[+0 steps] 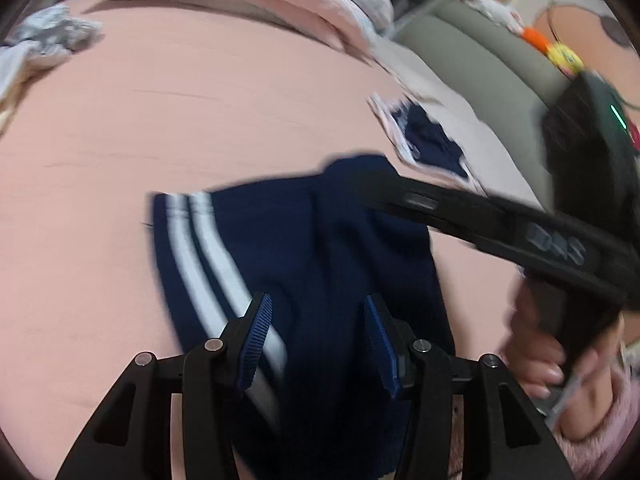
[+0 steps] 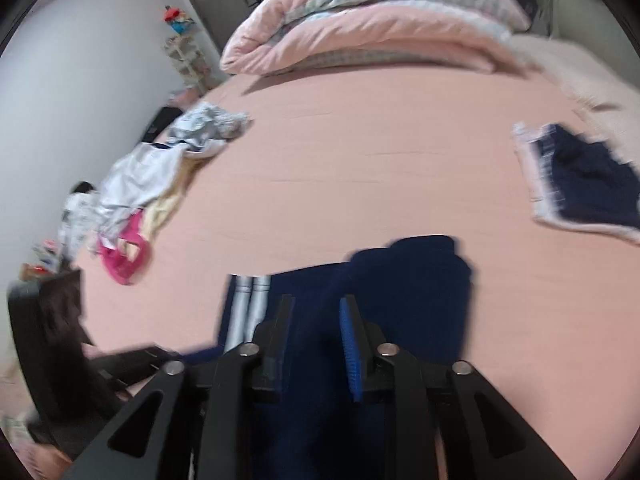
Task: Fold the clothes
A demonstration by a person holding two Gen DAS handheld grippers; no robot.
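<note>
In the left wrist view, the left tongs (image 1: 318, 340) stand partly open above the navy garment with white stripes (image 1: 304, 248). The cloth lies flat on the pink bed (image 1: 200, 120) under and ahead of them, and the pads do not press it, probably because this fold is just laid down. The right tongs (image 1: 360, 184) reach in from the right side over the far edge of the garment, carried by a hand (image 1: 548, 364). Beyond them lies a folded navy piece (image 1: 428, 140).

In the right wrist view, the right tongs (image 2: 316, 344) are also partly open and hold nothing; the navy garment lies directly below them. To the far left is a pile of unfolded clothes (image 2: 136, 184), straight ahead a rolled duvet (image 2: 360, 32). Nothing stands between the tongs and the garment.
</note>
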